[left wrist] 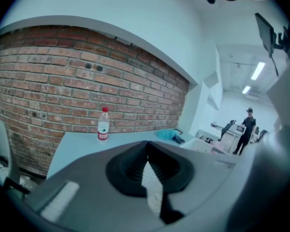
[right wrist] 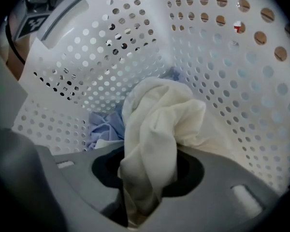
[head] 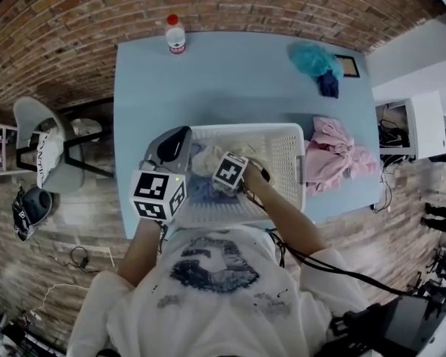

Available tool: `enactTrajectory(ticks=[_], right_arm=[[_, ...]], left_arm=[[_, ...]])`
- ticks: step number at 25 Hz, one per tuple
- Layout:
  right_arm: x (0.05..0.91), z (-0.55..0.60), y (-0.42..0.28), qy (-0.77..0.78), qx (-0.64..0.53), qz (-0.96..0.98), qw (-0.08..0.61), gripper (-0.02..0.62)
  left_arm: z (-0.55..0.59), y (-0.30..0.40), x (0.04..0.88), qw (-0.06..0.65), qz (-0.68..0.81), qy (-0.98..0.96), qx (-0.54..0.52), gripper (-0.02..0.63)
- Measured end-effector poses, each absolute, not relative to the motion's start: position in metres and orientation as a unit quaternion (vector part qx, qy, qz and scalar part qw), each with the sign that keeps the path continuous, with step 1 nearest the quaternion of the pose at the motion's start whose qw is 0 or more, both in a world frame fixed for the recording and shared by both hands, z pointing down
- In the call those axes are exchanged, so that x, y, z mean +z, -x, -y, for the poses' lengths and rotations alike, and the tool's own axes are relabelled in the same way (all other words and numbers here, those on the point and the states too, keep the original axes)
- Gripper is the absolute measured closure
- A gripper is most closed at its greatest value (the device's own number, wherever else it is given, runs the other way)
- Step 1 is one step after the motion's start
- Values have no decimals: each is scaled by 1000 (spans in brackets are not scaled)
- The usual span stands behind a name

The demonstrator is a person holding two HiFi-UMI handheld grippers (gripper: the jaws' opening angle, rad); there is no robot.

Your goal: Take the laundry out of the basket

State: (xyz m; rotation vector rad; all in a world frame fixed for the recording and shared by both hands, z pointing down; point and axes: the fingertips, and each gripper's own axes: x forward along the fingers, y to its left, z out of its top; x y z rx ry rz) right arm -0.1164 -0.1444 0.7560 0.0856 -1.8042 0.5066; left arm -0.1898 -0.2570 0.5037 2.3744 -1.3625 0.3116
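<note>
Standing at the near edge of the light blue surface [head: 230, 80], the white perforated basket [head: 288, 162] held a cream cloth [right wrist: 157, 120] and a pale blue garment [right wrist: 102, 129], with pink laundry [head: 340, 158] lying just right of it. The right hand-held gripper [right wrist: 147, 178], pointing down inside the basket, was clenched on the cream cloth. The left hand-held gripper [head: 171, 149], at the basket's left side, was closed on nothing.
</note>
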Motion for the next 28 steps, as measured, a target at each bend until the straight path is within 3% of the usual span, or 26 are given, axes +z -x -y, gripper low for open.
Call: enactTrajectory(ticks=[11,28], right_arm=[[715,156,98,-101,239,785,563,442],[595,169,105,-216,235,874,367,442]], left_arm=[[243,196,494,182,489,-846,107,615],[208,189,466,149,486,-856,98,615]])
